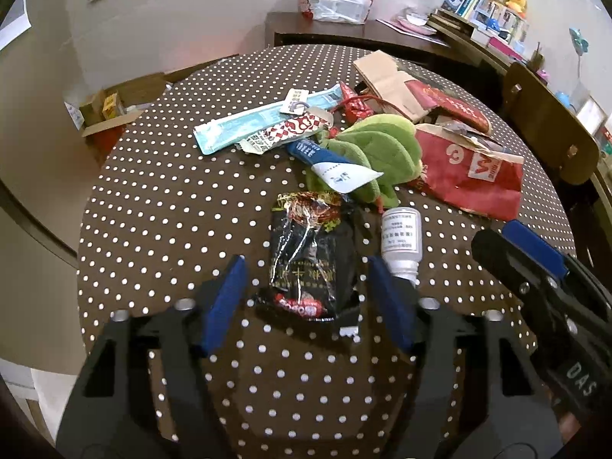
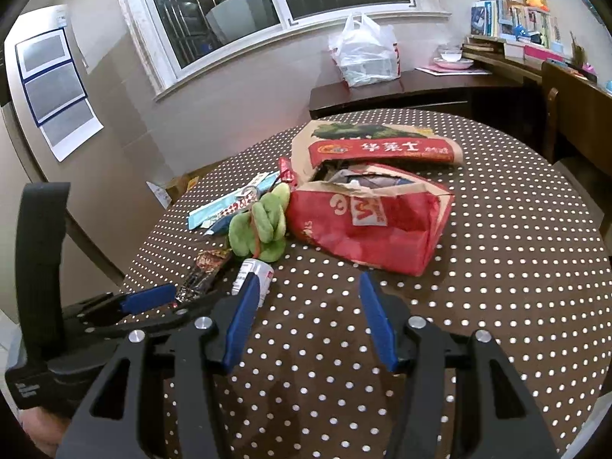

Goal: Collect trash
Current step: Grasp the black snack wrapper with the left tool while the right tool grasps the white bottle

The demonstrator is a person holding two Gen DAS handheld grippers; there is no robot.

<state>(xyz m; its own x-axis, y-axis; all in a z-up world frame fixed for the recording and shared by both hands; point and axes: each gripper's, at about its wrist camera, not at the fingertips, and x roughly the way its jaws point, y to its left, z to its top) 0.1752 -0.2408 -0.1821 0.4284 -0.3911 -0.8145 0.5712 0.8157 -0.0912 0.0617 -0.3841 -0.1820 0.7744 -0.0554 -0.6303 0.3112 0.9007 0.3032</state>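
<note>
Left tool (image 1: pixel 306 298) stood open, blue pads apart and touching nothing, with the black snack wrapper (image 1: pixel 306 264) lying flat on the polka-dot counter (image 1: pixel 160 229) straight ahead, between the two fingers. Wrapper's long axis ran along the tool's pointing line, near end at the fingertips, far end toward the green plush (image 1: pixel 367 153), so the pads sat either side of its narrow width; likely the next pick. White bottle (image 1: pixel 399 241) lay just beside the right-hand finger, apart from the wrapper, cap end toward the tool. Right tool (image 2: pixel 306 317) was also open and empty, over bare counter, with the torn red paper bag (image 2: pixel 367 225) ahead and holding crumpled scraps. Judged: left hand was nearer the wrapper; right tool sat nearer the bag. More wrappers (image 1: pixel 264 122) lay past the plush.
</note>
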